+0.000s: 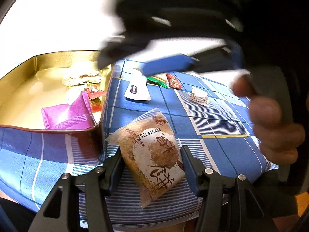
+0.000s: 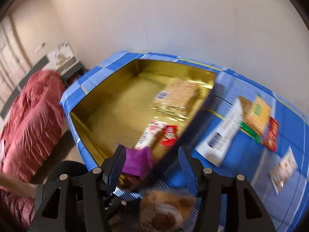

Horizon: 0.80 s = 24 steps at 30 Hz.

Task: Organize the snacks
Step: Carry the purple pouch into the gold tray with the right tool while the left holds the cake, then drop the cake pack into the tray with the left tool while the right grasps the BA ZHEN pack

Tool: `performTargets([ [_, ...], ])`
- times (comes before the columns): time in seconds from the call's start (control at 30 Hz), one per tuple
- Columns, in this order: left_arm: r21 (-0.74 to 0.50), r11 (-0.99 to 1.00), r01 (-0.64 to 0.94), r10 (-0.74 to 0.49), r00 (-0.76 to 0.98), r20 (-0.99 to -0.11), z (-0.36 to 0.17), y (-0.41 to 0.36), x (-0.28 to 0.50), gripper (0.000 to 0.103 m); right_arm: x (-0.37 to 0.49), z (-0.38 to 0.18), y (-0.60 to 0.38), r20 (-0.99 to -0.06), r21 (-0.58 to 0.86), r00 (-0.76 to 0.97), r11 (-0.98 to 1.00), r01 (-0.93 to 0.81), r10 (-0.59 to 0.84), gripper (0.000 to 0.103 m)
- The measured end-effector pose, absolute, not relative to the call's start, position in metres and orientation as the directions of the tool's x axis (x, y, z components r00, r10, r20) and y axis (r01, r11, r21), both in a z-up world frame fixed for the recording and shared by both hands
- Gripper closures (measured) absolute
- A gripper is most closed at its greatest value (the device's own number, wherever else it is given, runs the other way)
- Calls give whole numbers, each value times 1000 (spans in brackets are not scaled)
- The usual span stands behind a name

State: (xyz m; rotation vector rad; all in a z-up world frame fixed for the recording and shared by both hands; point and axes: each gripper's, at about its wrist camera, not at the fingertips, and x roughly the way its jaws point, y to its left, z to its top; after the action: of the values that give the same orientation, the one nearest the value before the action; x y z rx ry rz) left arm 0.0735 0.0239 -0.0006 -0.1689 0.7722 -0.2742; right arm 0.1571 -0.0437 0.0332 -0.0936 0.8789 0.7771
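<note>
- The left gripper has its jaws on either side of a brown pastry packet. The pads look to be touching its edges, so I judge it grasped, though only by the soft wrapper. A hold that light could let the packet twist or slide out on the way to the tin.
- The right gripper is released, with nothing between its fingers. The purple packet shows just beyond them in the near corner of the gold tin.
- From the left claw, the tin sits ahead and to the left, with its near wall close to the packet. A low carry could knock the packet against that rim.
- The right gripper crosses blurred overhead in the left view, right above the tin's mouth. If both head there together, they may collide.
- Ahead and right of the left claw, a white sachet, a green stick, a red packet and a small clear bag lie loose on the blue checked cloth. A dragged finger could rumple the cloth and scatter them.
</note>
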Motion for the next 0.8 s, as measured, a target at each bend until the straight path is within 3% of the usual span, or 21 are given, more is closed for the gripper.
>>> performTargets([
  [0.1,-243,953,182,-300,685,-663,-2,21,73,46,156,30,-78,-704,252,446,782,-570,552,46],
  [0.33,-230,955,185,-293,687,-664,-5,16,74,46,152,-3,-168,-711,187,627,945,-270,320,46],
  [0.5,-214,960,180,-279,685,-673,-6,15,76,46,148,-19,-217,-697,214,678,970,-115,234,46],
  [0.8,-189,966,179,-260,669,-697,-7,6,85,47,144,-34,-239,-682,237,703,970,-47,201,45],
])
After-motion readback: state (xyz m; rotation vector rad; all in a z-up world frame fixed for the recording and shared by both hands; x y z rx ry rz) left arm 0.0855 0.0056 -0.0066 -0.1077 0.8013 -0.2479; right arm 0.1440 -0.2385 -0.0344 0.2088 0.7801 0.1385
